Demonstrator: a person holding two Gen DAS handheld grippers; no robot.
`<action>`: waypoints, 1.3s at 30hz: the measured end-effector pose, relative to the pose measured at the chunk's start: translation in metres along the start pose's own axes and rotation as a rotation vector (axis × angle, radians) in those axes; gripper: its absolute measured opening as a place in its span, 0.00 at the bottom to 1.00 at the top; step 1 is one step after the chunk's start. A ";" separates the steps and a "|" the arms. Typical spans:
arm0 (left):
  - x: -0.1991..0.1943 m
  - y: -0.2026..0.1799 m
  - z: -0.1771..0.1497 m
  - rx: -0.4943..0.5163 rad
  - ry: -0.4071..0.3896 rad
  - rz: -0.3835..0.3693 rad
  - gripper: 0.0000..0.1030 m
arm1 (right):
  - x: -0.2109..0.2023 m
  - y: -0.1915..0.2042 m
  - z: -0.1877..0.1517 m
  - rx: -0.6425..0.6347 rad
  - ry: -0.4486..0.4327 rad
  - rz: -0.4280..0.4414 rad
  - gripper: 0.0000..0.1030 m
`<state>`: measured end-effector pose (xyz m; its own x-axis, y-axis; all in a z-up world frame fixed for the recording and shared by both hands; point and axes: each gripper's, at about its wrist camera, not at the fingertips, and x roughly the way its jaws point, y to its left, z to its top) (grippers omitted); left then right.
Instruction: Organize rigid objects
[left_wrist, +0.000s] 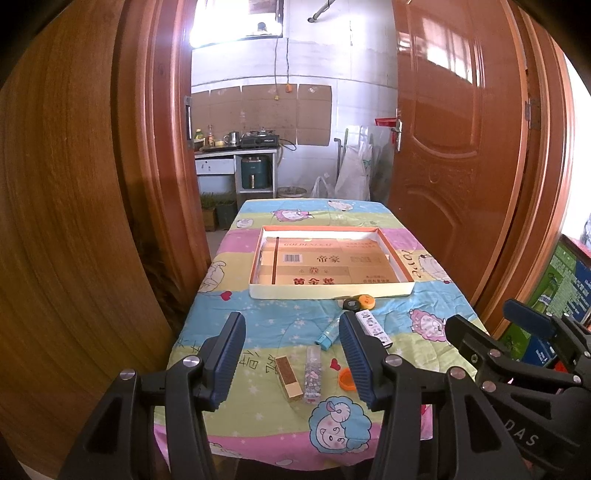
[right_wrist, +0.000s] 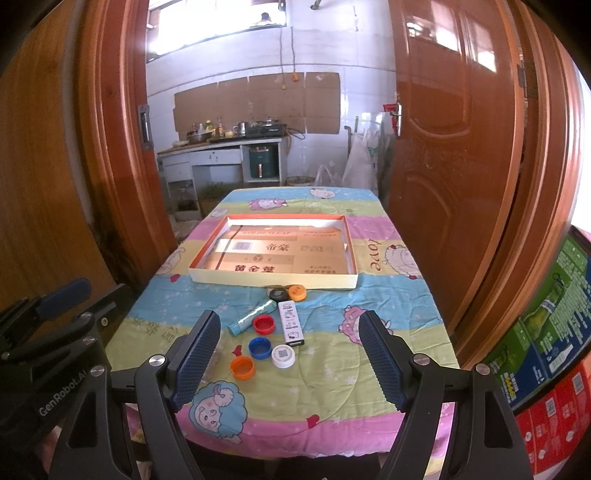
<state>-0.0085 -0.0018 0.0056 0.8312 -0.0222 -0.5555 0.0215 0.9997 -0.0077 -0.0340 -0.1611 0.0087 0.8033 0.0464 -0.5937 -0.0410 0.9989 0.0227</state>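
Observation:
A shallow white box lid (left_wrist: 255, 291) (right_wrist: 207, 275) with orange rim lies in the table's middle, lined with cardboard. Near its front edge lie a black cap (right_wrist: 277, 294) and an orange cap (right_wrist: 297, 292). Closer lie a teal tube (right_wrist: 251, 317), a white stick-shaped box (right_wrist: 291, 324), red (right_wrist: 264, 325), blue (right_wrist: 259, 348), white (right_wrist: 283, 356) and orange (right_wrist: 242, 368) caps. The left wrist view shows a gold-brown box (left_wrist: 289, 377) and a patterned stick (left_wrist: 312, 374). My left gripper (left_wrist: 291, 363) and right gripper (right_wrist: 291, 363) are both open and empty above the table's near end.
The table wears a cartoon sheep cloth (right_wrist: 332, 387). Wooden door panels (right_wrist: 454, 147) flank the far side, with a kitchen counter (right_wrist: 221, 144) beyond. Coloured cartons (right_wrist: 546, 350) are stacked at the right.

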 end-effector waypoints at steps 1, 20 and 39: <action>0.000 0.000 0.000 0.000 0.000 0.000 0.52 | 0.000 0.000 0.000 -0.001 0.000 0.000 0.77; 0.000 0.001 0.000 -0.003 0.000 -0.004 0.52 | 0.000 0.003 0.000 -0.005 0.000 0.002 0.77; 0.000 0.001 -0.001 -0.006 0.002 -0.006 0.52 | 0.000 0.004 0.000 -0.004 0.001 0.000 0.77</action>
<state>-0.0094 -0.0007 0.0049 0.8298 -0.0277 -0.5574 0.0229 0.9996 -0.0155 -0.0339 -0.1574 0.0091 0.8029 0.0468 -0.5943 -0.0438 0.9989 0.0195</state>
